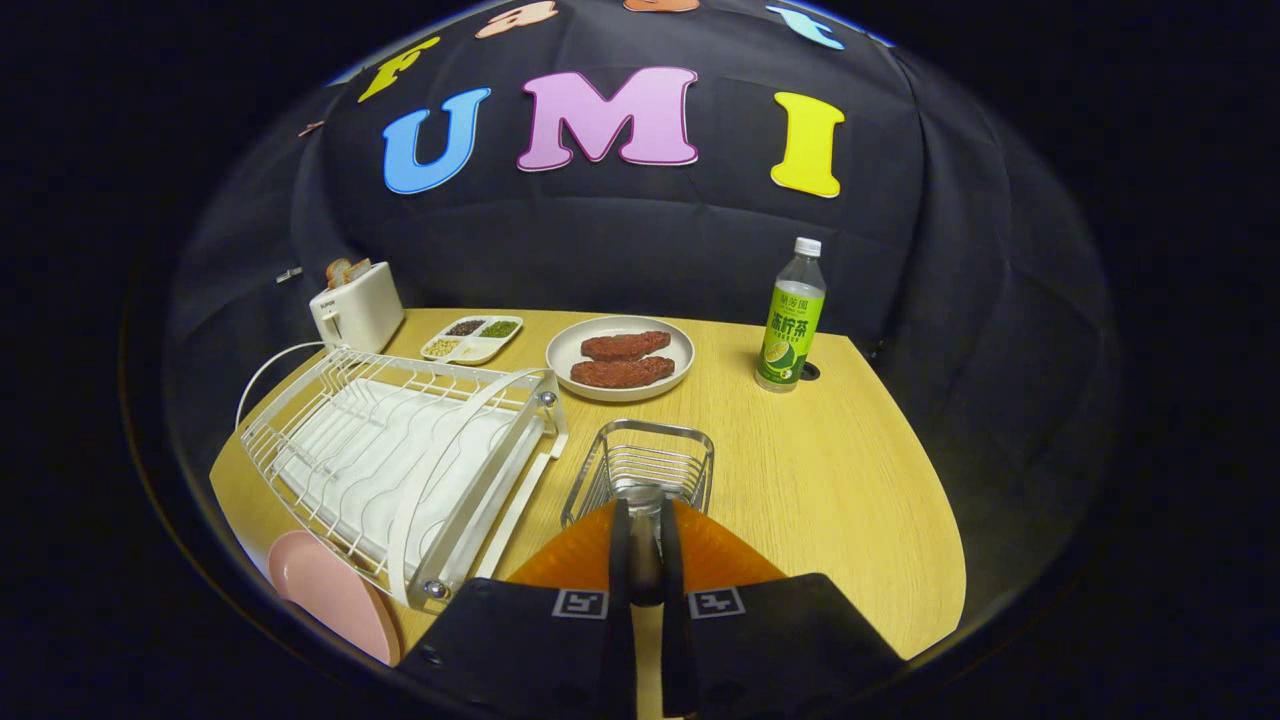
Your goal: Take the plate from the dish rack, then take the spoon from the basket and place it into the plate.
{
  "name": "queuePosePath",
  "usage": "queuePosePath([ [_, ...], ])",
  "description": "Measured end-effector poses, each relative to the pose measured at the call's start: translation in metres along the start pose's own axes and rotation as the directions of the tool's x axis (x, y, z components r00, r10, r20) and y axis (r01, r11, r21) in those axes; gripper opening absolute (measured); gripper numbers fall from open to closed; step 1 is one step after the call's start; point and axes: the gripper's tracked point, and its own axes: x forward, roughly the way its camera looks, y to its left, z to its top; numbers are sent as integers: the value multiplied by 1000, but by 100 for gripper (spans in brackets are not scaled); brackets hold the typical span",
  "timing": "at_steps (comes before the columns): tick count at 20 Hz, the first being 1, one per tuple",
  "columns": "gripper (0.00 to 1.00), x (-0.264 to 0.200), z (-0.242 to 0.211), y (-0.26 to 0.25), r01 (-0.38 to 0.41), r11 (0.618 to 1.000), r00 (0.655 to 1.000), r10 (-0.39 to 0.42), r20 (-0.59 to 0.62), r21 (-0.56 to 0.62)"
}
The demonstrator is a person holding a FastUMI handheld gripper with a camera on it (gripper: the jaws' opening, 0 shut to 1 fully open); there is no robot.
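— Between the two fingers of the claw (645, 560), what is that grey thing?

— A metal spoon (645, 545), its handle pinched in the narrow gap, both fingers pressing on it. The jaws stand almost closed. The spoon's far end reaches just to the near rim of the small silver wire basket (640, 470), straight ahead of the fingers.

— And the plate?

— One round pink plate (335, 595) lies flat on the wooden counter (850, 500), off to the left of the claw, at the near corner of the white wire dish rack (400, 470). It sits partly under the rack's edge, apart from the fingers.

— Count the rest for me.

— One rack, one basket. Beyond the basket, one pale round dish (621, 357) with two brown patties. One white divided tray (472, 339), one white toaster (356, 305) with bread in it, one green-labelled bottle (792, 318) standing upright at the right.
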Motion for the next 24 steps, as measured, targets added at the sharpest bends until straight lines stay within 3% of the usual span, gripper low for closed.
queuePosePath([
  [11,11,-38,62,-12,24,1000,999,-24,35,-7],
  [15,11,-71,95,2,11,1000,997,-11,71,2],
  [19,11,-120,124,40,-65,998,993,64,96,4],
  [24,11,-173,115,129,-253,967,965,251,71,14],
])
